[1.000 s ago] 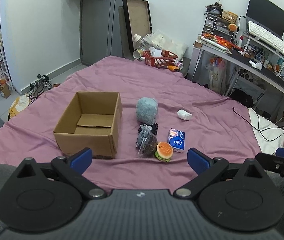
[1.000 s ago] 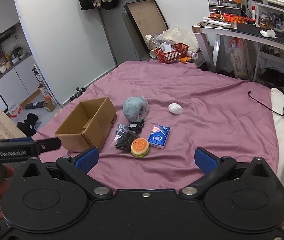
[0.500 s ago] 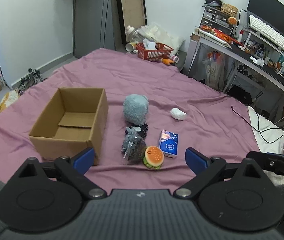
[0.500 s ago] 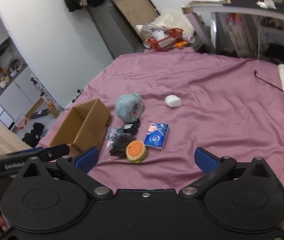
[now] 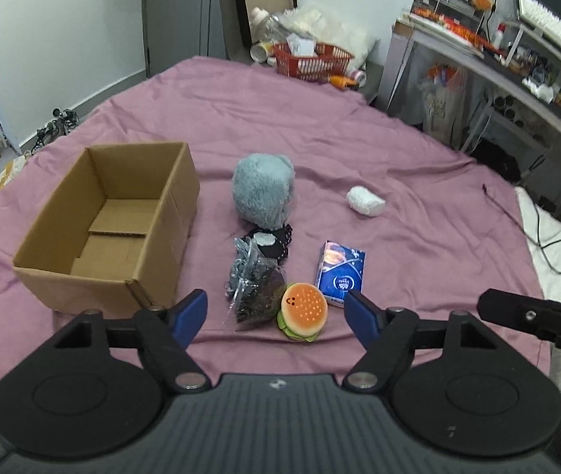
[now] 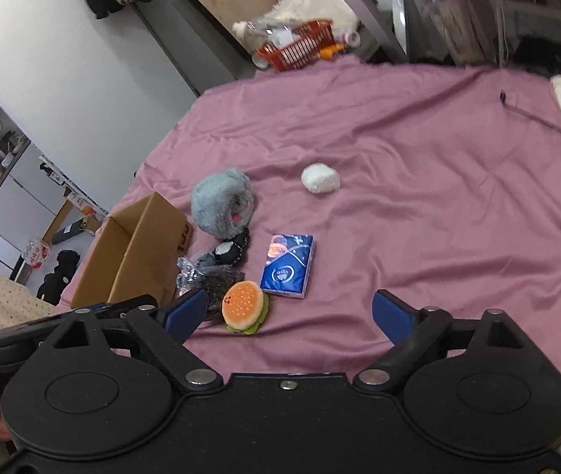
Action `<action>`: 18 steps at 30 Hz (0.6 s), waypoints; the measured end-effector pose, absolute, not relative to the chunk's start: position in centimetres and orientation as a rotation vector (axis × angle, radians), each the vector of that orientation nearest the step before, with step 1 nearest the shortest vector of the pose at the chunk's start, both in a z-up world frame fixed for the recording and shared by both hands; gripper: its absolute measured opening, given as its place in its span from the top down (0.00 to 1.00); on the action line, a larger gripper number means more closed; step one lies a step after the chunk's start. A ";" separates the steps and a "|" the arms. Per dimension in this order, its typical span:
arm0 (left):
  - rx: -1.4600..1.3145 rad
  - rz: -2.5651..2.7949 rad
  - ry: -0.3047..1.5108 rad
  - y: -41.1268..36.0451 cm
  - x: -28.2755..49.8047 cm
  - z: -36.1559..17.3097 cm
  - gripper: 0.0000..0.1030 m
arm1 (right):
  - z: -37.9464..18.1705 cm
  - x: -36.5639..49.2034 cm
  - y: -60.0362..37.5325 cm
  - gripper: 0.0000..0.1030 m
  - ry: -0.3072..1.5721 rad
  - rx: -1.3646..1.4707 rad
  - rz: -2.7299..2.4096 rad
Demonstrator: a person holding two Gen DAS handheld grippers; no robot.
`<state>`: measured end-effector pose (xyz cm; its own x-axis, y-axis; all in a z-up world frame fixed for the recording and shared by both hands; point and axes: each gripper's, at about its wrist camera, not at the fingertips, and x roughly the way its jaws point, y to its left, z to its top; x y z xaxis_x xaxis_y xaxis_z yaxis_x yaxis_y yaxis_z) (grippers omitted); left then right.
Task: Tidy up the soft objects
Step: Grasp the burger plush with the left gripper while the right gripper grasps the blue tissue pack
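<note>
On the purple bedspread [image 5: 418, 245] lie a fluffy grey-blue plush [image 5: 262, 193] [image 6: 221, 201], a small white soft roll [image 5: 364, 201] [image 6: 319, 178], a black dotted pouch [image 5: 270, 241], a clear bag of dark bits [image 5: 254, 290], a burger plush [image 5: 303, 310] [image 6: 244, 306] and a blue tissue pack [image 5: 339, 274] [image 6: 289, 265]. An open cardboard box [image 5: 110, 221] [image 6: 138, 252] stands left of them, nothing inside. My left gripper [image 5: 276, 316] hovers just short of the burger and bag, jaws closing, pads touching nothing. My right gripper [image 6: 290, 314] hangs near the burger and tissue pack, jaws closing, nothing held.
A red basket [image 5: 312, 59] and clutter sit beyond the bed's far edge. A desk [image 5: 517, 75] with a keyboard runs along the right. A black cable [image 5: 525, 229] trails over the bed's right side. The other gripper's body [image 5: 537, 322] shows at right.
Both grippers came forward and down toward the cluster of objects, which now look larger. The left jaws narrowed clearly; the right jaws narrowed a little and that view rolled.
</note>
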<state>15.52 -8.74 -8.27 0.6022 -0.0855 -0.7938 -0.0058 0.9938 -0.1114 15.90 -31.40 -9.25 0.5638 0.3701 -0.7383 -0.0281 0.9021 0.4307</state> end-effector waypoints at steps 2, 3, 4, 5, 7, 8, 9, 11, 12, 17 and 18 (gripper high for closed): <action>-0.105 -0.044 0.949 -8.9 16.2 -9.0 0.30 | -10.1 16.6 -31.6 0.12 0.971 0.424 0.240; -0.107 -0.042 0.959 -8.9 16.5 -9.4 0.31 | -10.4 16.8 -31.7 0.12 0.982 0.441 0.242; -0.110 -0.034 0.970 -8.9 16.9 -9.8 0.32 | -10.8 17.1 -31.7 0.12 0.991 0.454 0.245; -0.113 -0.025 0.978 -8.9 17.2 -10.2 0.34 | -11.2 17.4 -31.7 0.12 0.999 0.467 0.246; -0.122 -0.011 0.997 -8.8 17.9 -11.0 0.38 | -11.9 17.9 -31.8 0.13 1.018 0.496 0.246; -0.130 -0.009 1.008 -8.8 18.3 -11.4 0.40 | -12.4 18.3 -31.8 0.14 1.028 0.514 0.249; -0.135 -0.009 1.018 -8.8 18.6 -11.8 0.41 | -12.8 18.5 -31.7 0.15 1.036 0.527 0.252; -0.141 -0.006 1.038 -8.9 19.2 -12.6 0.41 | -13.6 19.1 -31.5 0.18 1.054 0.543 0.259; -0.139 -0.002 1.043 -8.9 19.4 -13.0 0.41 | -13.9 19.4 -31.4 0.18 1.060 0.550 0.264; -0.134 -0.013 1.075 -8.9 20.7 -14.9 0.42 | -15.3 20.9 -31.2 0.18 1.086 0.599 0.295; -0.135 -0.015 1.079 -8.9 20.9 -15.2 0.42 | -15.7 21.3 -31.2 0.19 1.100 0.621 0.304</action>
